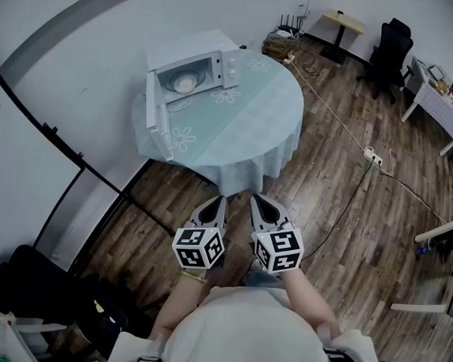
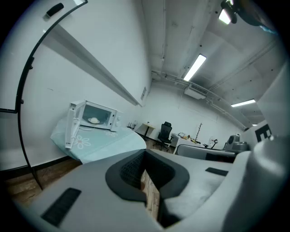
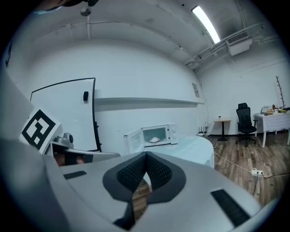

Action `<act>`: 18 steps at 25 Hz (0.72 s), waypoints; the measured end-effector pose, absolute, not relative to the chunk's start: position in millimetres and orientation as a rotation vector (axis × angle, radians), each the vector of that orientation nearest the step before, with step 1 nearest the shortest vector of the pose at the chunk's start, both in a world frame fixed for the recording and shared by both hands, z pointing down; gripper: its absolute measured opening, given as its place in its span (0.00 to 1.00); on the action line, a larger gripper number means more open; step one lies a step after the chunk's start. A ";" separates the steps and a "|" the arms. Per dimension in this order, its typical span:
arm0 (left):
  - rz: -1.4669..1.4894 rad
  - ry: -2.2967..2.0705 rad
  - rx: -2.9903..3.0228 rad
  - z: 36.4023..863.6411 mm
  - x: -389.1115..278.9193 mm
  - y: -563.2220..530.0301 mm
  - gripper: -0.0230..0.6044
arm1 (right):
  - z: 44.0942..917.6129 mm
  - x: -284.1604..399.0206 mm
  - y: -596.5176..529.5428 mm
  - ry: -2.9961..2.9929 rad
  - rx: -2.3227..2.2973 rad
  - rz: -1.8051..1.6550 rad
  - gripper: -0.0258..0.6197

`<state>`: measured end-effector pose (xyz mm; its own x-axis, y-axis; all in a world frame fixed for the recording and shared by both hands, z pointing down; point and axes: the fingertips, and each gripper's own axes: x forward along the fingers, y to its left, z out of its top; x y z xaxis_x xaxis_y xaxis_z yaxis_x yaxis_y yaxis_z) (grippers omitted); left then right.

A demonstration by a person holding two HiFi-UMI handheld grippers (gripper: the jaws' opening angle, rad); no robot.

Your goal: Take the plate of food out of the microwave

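Observation:
A white microwave [image 1: 201, 67] stands at the back of a round table [image 1: 251, 132] covered in a pale teal cloth. Its door [image 1: 156, 113] hangs open to the left. Inside sits a plate of pale food [image 1: 186, 82], which also shows small in the left gripper view as the plate [image 2: 94, 120] and in the right gripper view as the plate [image 3: 154, 139]. My left gripper [image 1: 214, 206] and right gripper [image 1: 264, 206] are side by side close to the person's body, over the wooden floor, well short of the table. Both are shut with nothing between the jaws.
A cable with a power strip [image 1: 372, 155] runs across the floor right of the table. A black office chair [image 1: 386, 48], a small side table [image 1: 342, 24] and a white desk [image 1: 440, 103] stand at the far right. Dark bags [image 1: 27, 280] lie at the lower left.

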<state>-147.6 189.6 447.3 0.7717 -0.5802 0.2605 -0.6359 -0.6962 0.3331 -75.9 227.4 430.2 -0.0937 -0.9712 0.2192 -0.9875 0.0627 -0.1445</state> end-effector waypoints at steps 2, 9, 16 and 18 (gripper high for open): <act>0.189 -0.923 2.562 443.8 -152.0 188.9 0.05 | 427.7 -79.3 227.7 -2.241 2.074 0.393 0.05; 0.170 -0.899 2.561 440.3 -153.0 181.1 0.05 | 429.2 -79.8 220.2 -2.241 2.065 0.404 0.05; 0.164 -0.924 2.557 442.8 -144.9 162.3 0.05 | 433.3 -72.6 202.3 -2.293 2.055 0.441 0.05; 0.162 -0.934 2.552 444.6 -140.7 156.4 0.05 | 433.5 -68.6 194.8 -2.323 2.053 0.460 0.05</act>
